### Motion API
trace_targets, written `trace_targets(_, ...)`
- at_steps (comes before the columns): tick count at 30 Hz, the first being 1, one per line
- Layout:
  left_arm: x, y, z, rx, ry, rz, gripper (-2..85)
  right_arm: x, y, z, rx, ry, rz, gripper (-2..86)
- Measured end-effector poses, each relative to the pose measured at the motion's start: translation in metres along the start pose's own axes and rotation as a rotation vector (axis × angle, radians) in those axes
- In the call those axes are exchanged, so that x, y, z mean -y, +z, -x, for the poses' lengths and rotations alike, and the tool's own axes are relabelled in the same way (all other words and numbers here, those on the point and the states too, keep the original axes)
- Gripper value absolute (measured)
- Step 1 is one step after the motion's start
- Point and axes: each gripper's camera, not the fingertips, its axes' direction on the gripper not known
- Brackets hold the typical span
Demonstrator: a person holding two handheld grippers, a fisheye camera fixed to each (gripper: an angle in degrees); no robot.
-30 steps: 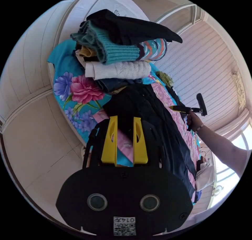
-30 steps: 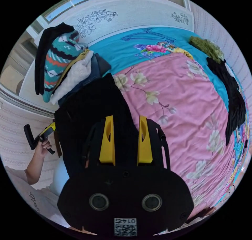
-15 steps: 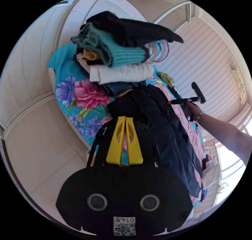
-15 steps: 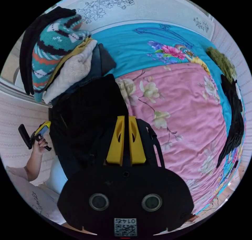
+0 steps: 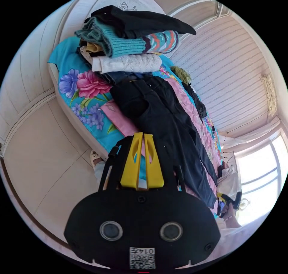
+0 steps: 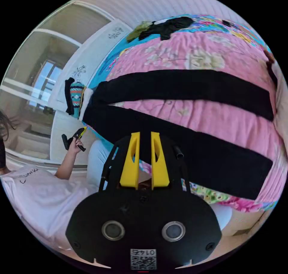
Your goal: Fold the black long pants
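Note:
The black long pants (image 5: 162, 118) lie flat along the pink bedspread, waist toward a stack of folded clothes (image 5: 126, 49). In the right gripper view the pants (image 6: 186, 86) are spread with both legs apart. My left gripper (image 5: 143, 133) hangs off the bed's side near the waist, its jaws together with nothing between them. My right gripper (image 6: 145, 133) is over the near leg (image 6: 216, 160), its jaws a narrow gap apart with black cloth showing between; I cannot tell whether they pinch it. A hand holds the left gripper (image 6: 73, 137) beside the bed.
Dark clothes (image 6: 168, 26) and a green item (image 6: 139, 28) lie at the bed's far side. The folded stack (image 6: 76, 97) stands by the white headboard (image 6: 99, 49). A person in a white shirt (image 6: 36, 193) stands at the bed. Tiled floor (image 5: 45, 154) runs beside the bed.
Both grippers stood open at the waist, then shut. The left has since drawn back off the bed's edge. The right has swung out along the legs and its jaws have parted slightly.

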Motion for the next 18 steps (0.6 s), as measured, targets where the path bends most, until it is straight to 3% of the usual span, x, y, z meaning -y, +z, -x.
trace_targets(2, 0.005, -0.001, -0.003, 0.015, 0.001, -0.003, 2.9, -0.078, -0.037, -0.075, 0.082, 0.25, -0.153, 6.9)
trace_targets(5, 0.015, 0.002, 0.002, -0.004, -0.074, -0.003, 5.3, -0.152, -0.055, -0.135, 0.112, 0.432, -0.325, 7.2)
trace_targets(11, 0.02, 0.003, 0.017, -0.063, -0.212, -0.005, 6.3, -0.21, -0.035, -0.215, 0.055, 0.62, -0.436, 8.5)
trace_targets(18, 0.034, 0.017, 0.021, 0.033, -0.215, 0.032, 7.9, -0.244, -0.004, -0.271, 0.075, 0.705, -0.543, 7.5)
